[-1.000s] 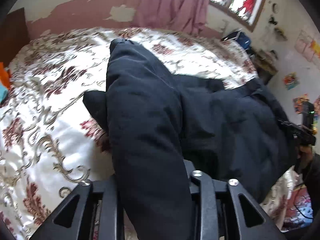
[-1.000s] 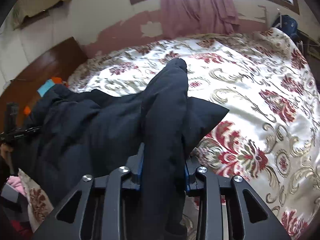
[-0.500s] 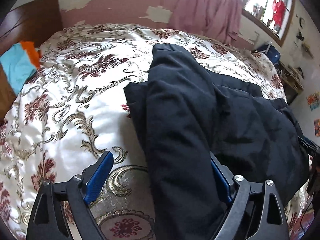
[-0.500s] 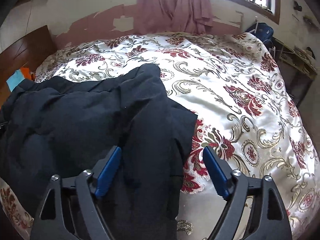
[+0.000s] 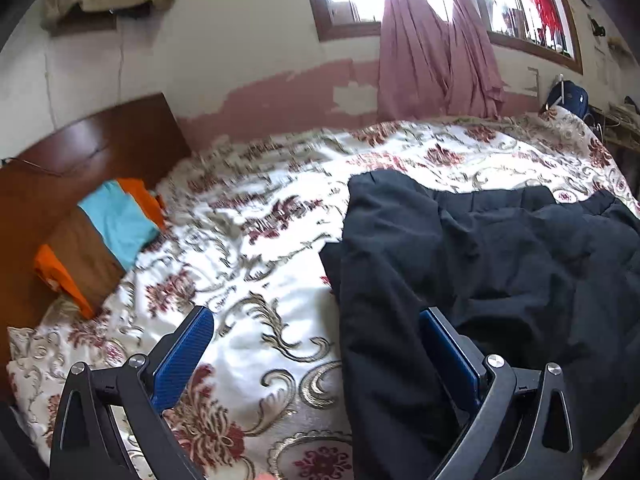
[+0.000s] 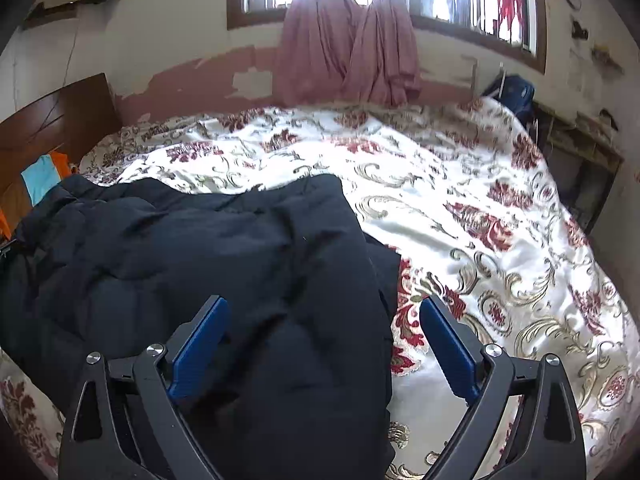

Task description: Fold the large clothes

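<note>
A large black padded garment lies rumpled on the floral bedspread. In the left wrist view it fills the right half, one long fold running down toward the camera. My left gripper is open and empty above its left edge and the bare bedspread. In the right wrist view the garment covers the left and centre. My right gripper is open and empty over its right-hand fold, the right finger above the bedspread.
A wooden headboard stands at the left, with orange, teal and brown folded cloth beside it. Pink curtains hang under the window on the far wall. A dark bag and shelves stand at the bed's far right.
Both grippers have let go of the black garment and opened. The folds they held have dropped onto the bed, and both cameras have lifted and drawn back.
</note>
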